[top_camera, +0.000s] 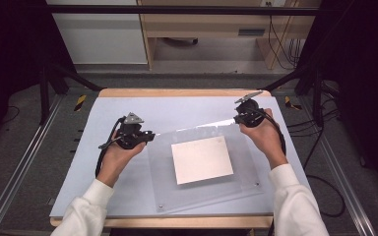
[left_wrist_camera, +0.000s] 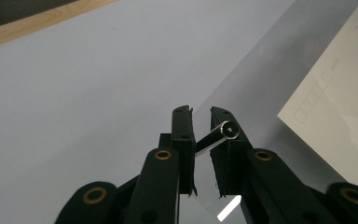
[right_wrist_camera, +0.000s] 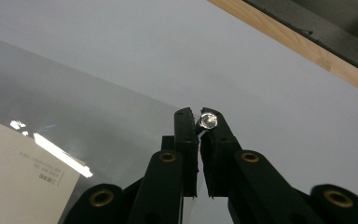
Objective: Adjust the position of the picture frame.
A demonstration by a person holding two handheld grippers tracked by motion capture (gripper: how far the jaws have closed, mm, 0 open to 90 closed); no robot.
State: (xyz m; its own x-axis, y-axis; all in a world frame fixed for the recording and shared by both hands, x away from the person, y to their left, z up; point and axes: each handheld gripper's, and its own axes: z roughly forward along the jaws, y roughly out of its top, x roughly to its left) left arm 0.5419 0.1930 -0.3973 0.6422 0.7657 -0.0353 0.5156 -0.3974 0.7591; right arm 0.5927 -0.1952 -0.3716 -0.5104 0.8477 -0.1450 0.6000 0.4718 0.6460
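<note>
The left claw [left_wrist_camera: 200,122] pinches one far corner of the clear, stiff plastic sheet [top_camera: 236,132], right by a shiny metal peg [left_wrist_camera: 229,129]. The right claw [right_wrist_camera: 199,122] pinches the other far corner. The sheet looks light, smooth and slippery, so corners seem best. Its far edge tilts up over a white paper card [top_camera: 202,160] on the pale blue tabletop [top_camera: 177,108]. Both hands reach forward.

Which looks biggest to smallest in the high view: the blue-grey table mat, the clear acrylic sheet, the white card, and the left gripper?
1. Blue-grey table mat
2. Clear acrylic sheet
3. White card
4. Left gripper, though it sits higher, nearer the camera.
</note>
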